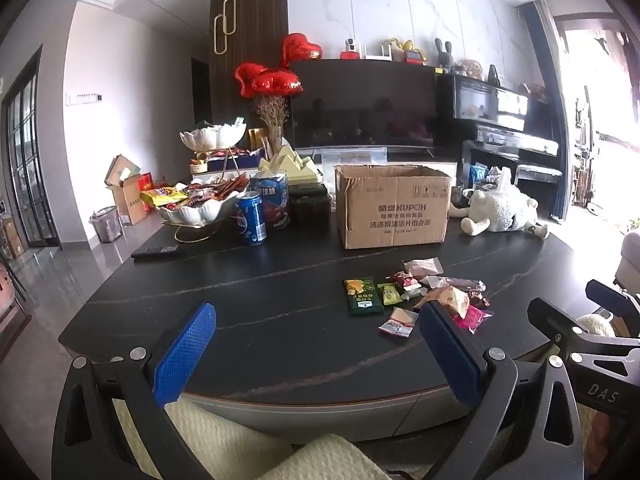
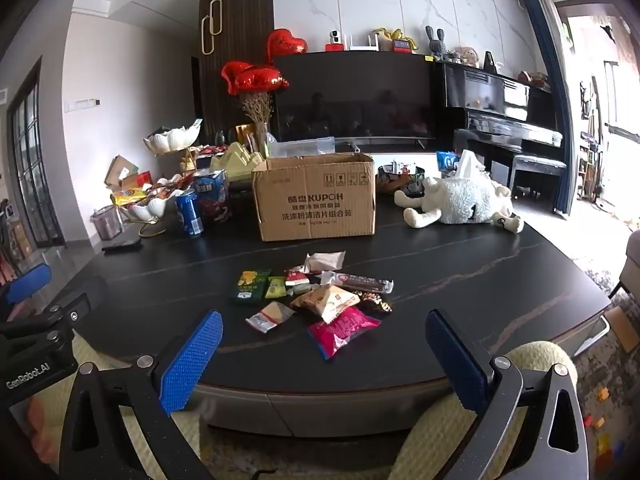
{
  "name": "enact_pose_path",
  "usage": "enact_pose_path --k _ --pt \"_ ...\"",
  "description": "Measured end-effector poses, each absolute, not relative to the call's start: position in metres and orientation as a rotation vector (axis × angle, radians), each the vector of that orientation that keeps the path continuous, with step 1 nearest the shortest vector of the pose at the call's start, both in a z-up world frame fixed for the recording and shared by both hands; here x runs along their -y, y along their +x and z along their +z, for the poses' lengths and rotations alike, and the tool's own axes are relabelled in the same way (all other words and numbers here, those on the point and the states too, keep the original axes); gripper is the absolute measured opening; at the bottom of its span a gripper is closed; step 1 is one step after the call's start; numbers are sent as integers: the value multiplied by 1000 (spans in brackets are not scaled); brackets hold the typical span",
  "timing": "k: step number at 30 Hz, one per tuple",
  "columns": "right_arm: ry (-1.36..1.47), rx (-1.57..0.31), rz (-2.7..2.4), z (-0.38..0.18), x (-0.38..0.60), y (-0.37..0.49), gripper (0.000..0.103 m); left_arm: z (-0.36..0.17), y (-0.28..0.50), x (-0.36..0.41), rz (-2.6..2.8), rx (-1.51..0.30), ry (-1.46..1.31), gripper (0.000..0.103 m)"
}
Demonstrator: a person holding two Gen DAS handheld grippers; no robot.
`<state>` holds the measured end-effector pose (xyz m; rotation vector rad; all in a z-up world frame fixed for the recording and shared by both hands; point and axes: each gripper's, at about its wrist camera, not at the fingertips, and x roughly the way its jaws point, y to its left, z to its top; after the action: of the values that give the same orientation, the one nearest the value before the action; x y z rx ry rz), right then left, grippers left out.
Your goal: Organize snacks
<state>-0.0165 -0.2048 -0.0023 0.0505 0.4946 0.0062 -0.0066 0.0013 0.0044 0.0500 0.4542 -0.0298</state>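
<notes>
Several loose snack packets (image 1: 424,294) (image 2: 320,296) lie in a heap on the dark table (image 1: 260,300) (image 2: 480,280), among them a green pack (image 1: 363,296) (image 2: 251,287) and a pink pack (image 2: 343,330). Behind the heap stands an open cardboard box (image 1: 394,210) (image 2: 316,200). My left gripper (image 1: 316,324) hangs open over the table's near edge, left of the heap, with nothing between its blue pads. My right gripper (image 2: 324,330) is open too, held short of the heap, the pink pack showing between its fingers but untouched.
At the back left stand white shell-shaped bowls with snacks (image 1: 200,206) (image 2: 154,206), a blue can (image 1: 251,218) (image 2: 189,214) and a blue carton (image 1: 272,200). A remote (image 1: 154,251) lies beside them. A plush sheep (image 1: 502,210) (image 2: 464,202) lies at the back right.
</notes>
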Motion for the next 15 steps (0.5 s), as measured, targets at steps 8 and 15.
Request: enact_pose_path --k 8,15 --pt "50 -489 6 6 203 -18 103 5 -7 -2 -31 -451 49 103" --pt "48 -481 7 4 203 -21 103 8 -8 -3 -35 -442 46 103"
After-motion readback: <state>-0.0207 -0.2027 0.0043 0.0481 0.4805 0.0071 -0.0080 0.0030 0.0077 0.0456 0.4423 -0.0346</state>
